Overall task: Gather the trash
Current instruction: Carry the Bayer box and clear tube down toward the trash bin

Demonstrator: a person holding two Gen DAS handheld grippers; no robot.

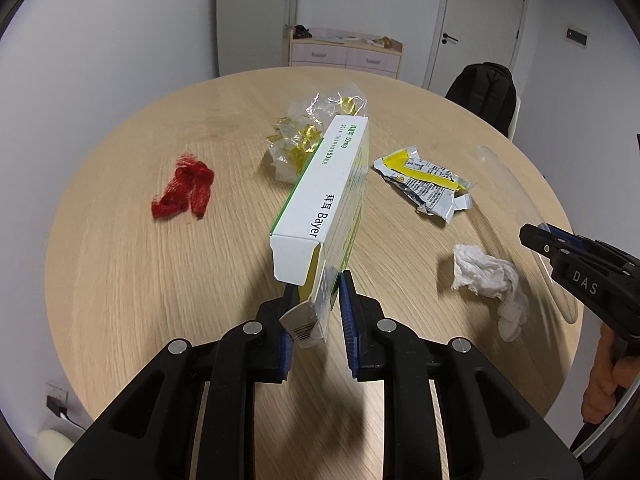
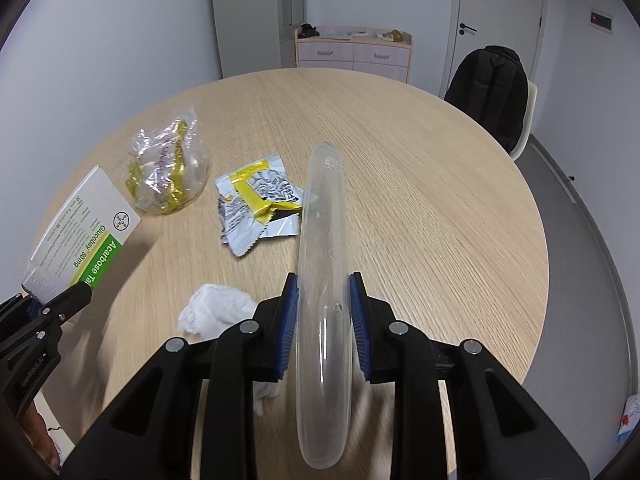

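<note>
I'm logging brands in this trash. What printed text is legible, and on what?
"Bayer", "50mg": white and green cardboard medicine box, held in left gripper.
"Glucobay", "Acarbose", "50 mg": same box.
"DAS": right gripper's black body.
"GenRobot.AI": left gripper's body.
Silver and yellow foil sachet: unreadable.

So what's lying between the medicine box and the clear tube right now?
In the right wrist view, the silver-and-yellow wrapper and the crumpled tissue lie on the table between the medicine box and the clear tube.
</note>
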